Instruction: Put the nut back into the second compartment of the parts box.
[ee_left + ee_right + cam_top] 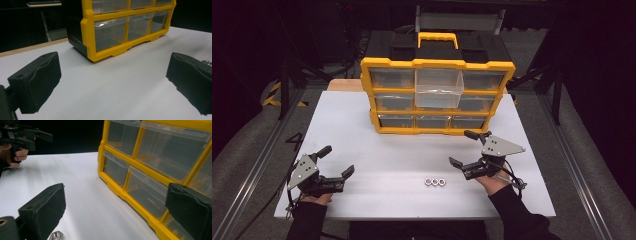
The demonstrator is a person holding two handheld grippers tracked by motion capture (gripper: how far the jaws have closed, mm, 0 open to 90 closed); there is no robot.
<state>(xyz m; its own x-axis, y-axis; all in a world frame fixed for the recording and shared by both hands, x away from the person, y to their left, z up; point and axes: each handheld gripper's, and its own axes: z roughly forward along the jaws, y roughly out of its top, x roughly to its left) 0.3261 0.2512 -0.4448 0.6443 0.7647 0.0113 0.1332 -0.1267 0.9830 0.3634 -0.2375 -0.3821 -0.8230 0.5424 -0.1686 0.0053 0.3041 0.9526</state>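
Three small nuts [435, 182] sit low in the middle of the high view. The left gripper [337, 161] and right gripper [460, 148] are wide open, holding nothing. In the right gripper view, one nut [56, 236] is cut off at the bottom edge.

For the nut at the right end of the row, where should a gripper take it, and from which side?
Probably by its outer flats, coming straight down from above. The right nut lies flat on the table and seems to touch the middle nut, so the jaws should close front to back across it, not along the row. The right gripper, open and nearest, suits best.
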